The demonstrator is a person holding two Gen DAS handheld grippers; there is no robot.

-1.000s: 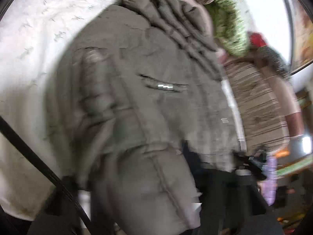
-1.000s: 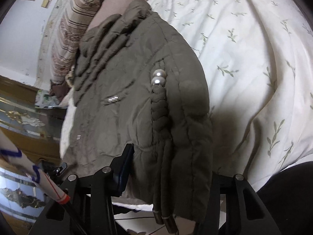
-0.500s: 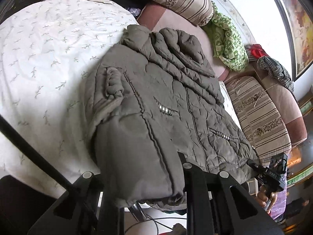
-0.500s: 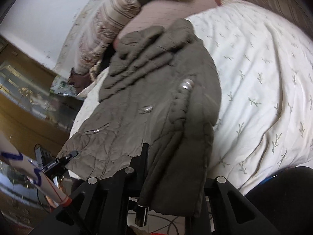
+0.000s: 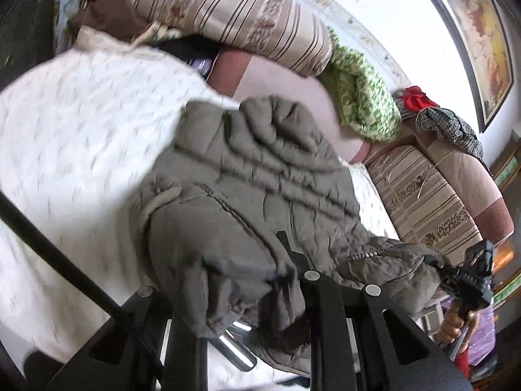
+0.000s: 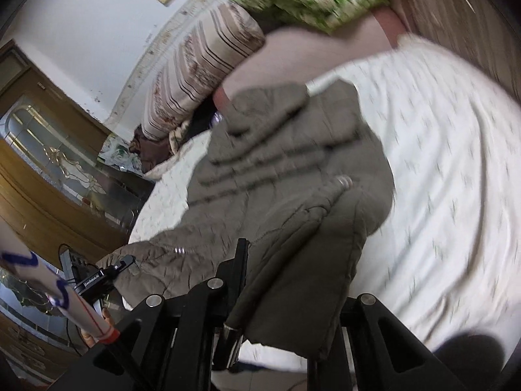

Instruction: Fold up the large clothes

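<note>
1. So the big thing here is an olive-grey puffy jacket [image 5: 260, 176]. Its collar end lies on the bed [image 5: 81, 137], which has a white quilt with a tiny leaf print. The near hem is up off the quilt.
2. The left gripper [image 5: 286, 260] has its fingers clamped on the jacket's near edge. Fabric bunches between them and hangs down over the black frame. One finger [image 5: 317, 296] shows clearly, the other is mostly buried under cloth.
3. The right gripper [image 6: 260, 293] is also closed tight on the jacket, pinching the hem on the other side. A sleeve or fold drapes over its frame, and a drawstring with a metal tip [image 6: 232, 335] dangles beside the fingers.
4. From the left view you can spot the right gripper off at the far right edge, with a hand [image 5: 451, 322] wrapped round its handle. The jacket stretches between the two grippers, so the hem is held at both corners.
5. Past the jacket: a striped bolster pillow [image 5: 234, 16] against the wall, a green and white knitted blanket [image 5: 361, 101] next to it, and a pinkish cushion [image 5: 280, 81] just beyond the collar.
6. The right view also catches a wooden cabinet with glass doors [image 6: 49, 176] on the left side.
7. Both views are pretty blurry, so small details on the jacket are hard to make out.
</note>
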